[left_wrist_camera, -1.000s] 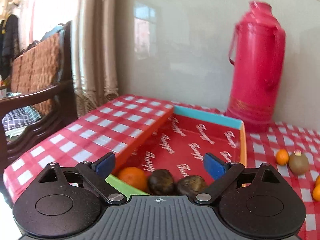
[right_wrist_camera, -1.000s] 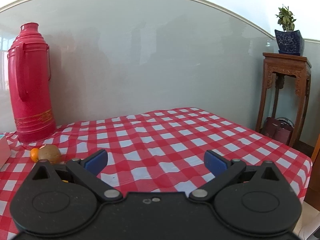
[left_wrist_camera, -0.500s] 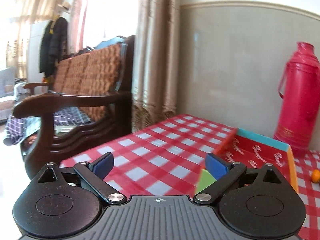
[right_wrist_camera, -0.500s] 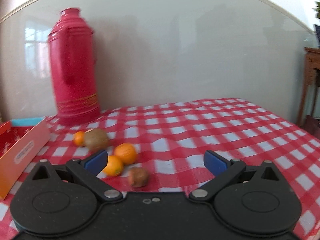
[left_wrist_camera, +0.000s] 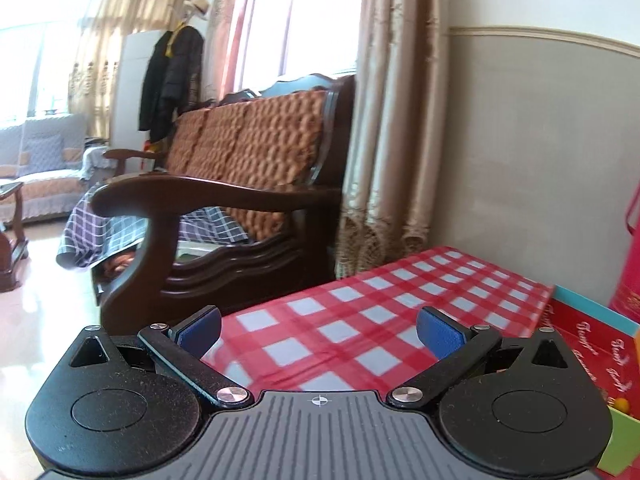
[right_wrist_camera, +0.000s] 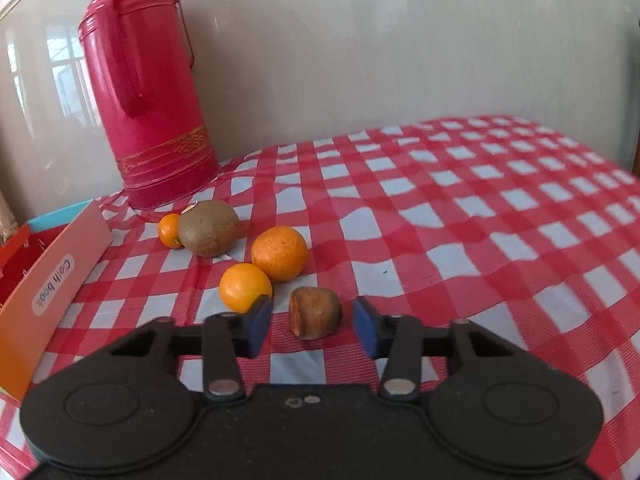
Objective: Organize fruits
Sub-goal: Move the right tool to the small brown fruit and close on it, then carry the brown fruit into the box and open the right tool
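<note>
On the left we hold our left gripper (left_wrist_camera: pixel 318 330) above the corner of the tabletop (left_wrist_camera: pixel 360 320), its blue-padded fingers spread wide with nothing but smooth red-and-white checked cloth between them. At ten o'clock stands a dark carved wooden sofa (left_wrist_camera: pixel 224 208) with a bumpy woven back mat. At four o'clock lies the box (left_wrist_camera: pixel 592 340), flat and red-lined with a blue rim.

Our right gripper (right_wrist_camera: pixel 313 322) sits low over the tabletop (right_wrist_camera: pixel 480 208). Its fingers are partly closed, either side of a small brown fruit (right_wrist_camera: pixel 315 312) with a flat cut-looking face, not touching it. From nine to eleven o'clock we see the box's orange cardboard wall (right_wrist_camera: pixel 52 288), then a glossy red plastic flask (right_wrist_camera: pixel 152 92), a tiny orange (right_wrist_camera: pixel 169 230) touching a round, dull brown kiwi (right_wrist_camera: pixel 209 229), a smooth orange (right_wrist_camera: pixel 245 287) just beside the left finger, and a dimpled orange (right_wrist_camera: pixel 280 253) touching it.
</note>
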`<state>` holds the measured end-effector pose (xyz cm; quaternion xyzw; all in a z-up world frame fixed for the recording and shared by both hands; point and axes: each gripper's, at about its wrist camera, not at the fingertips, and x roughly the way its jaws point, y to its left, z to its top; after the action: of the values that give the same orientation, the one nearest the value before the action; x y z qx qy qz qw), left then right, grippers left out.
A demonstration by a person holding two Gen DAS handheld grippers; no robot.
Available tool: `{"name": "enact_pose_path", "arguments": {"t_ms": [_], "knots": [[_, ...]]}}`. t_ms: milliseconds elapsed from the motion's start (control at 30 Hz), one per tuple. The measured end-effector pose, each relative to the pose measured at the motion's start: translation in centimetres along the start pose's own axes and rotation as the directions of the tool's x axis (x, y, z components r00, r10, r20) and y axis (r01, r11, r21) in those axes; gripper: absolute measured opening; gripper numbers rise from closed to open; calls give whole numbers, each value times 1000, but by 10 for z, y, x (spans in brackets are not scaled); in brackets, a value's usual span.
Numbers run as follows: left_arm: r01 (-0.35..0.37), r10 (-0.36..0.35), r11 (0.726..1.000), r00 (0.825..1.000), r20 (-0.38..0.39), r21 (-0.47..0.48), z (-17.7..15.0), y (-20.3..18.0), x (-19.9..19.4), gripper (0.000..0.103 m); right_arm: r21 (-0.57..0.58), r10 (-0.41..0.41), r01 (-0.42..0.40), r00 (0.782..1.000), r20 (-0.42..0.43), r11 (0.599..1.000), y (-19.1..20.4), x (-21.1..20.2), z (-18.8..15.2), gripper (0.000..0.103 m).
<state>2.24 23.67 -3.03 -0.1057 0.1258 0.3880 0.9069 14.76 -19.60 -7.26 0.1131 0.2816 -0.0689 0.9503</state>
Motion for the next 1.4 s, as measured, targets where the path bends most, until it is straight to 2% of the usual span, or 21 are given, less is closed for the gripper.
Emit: {"name": "enact_pose_path", "arguments": {"t_ms": [100, 167, 333, 433, 500, 567, 667, 767, 900, 1067, 1200, 1300, 1333, 1400], "knots": [[-21, 21, 1000, 1000, -2, -14, 0, 8, 4, 103, -13, -20, 20, 1000, -1, 1000, 3, 4, -1, 28], [-32, 31, 999, 999, -4, -22, 0, 14, 7, 103, -29, -33, 32, 999, 0, 999, 6, 4, -1, 22], [-54, 54, 998, 998, -13, -39, -1, 25, 13, 103, -47, -32, 32, 999, 3, 998, 8, 3, 0, 22], [-67, 66, 996, 998, -22, -60, -1, 32, 15, 103, -21, -10, 12, 997, 73, 1000, 7, -10, 2, 22], [-74, 73, 994, 997, -24, -77, -1, 36, 15, 103, -26, 36, -33, 991, 127, 999, 10, -20, 5, 22], [-84, 82, 992, 996, -26, -91, -2, 42, 15, 103, -35, 99, -95, 980, 175, 995, 17, -31, 6, 22], [-103, 100, 990, 995, -29, -100, -3, 49, 15, 103, -71, 207, -197, 959, 195, 978, 35, -39, 6, 22], [-120, 118, 987, 993, -27, -107, -4, 57, 15, 103, -132, 310, -290, 933, 180, 948, 62, -41, 3, 22], [-145, 142, 982, 989, -32, -119, -5, 69, 16, 103, -188, 458, -432, 879, 130, 882, 98, -43, -1, 22], [-173, 170, 978, 985, -29, -116, -6, 79, 18, 103, -274, 552, -518, 831, 63, 811, 142, -44, -10, 22], [-185, 182, 975, 983, -35, -120, -6, 86, 19, 103, -315, 568, -536, 823, 10, 783, 165, -38, -13, 22], [-186, 184, 975, 982, -33, -120, -6, 87, 20, 103, -329, 558, -532, 829, -16, 780, 173, -31, -15, 24], [-185, 183, 976, 983, -32, -117, -6, 88, 20, 103, -331, 555, -527, 832, -14, 782, 174, -30, -15, 27], [-183, 180, 977, 983, -32, -110, -6, 86, 20, 103, -329, 552, -522, 834, -1, 787, 171, -32, -17, 43]]}}
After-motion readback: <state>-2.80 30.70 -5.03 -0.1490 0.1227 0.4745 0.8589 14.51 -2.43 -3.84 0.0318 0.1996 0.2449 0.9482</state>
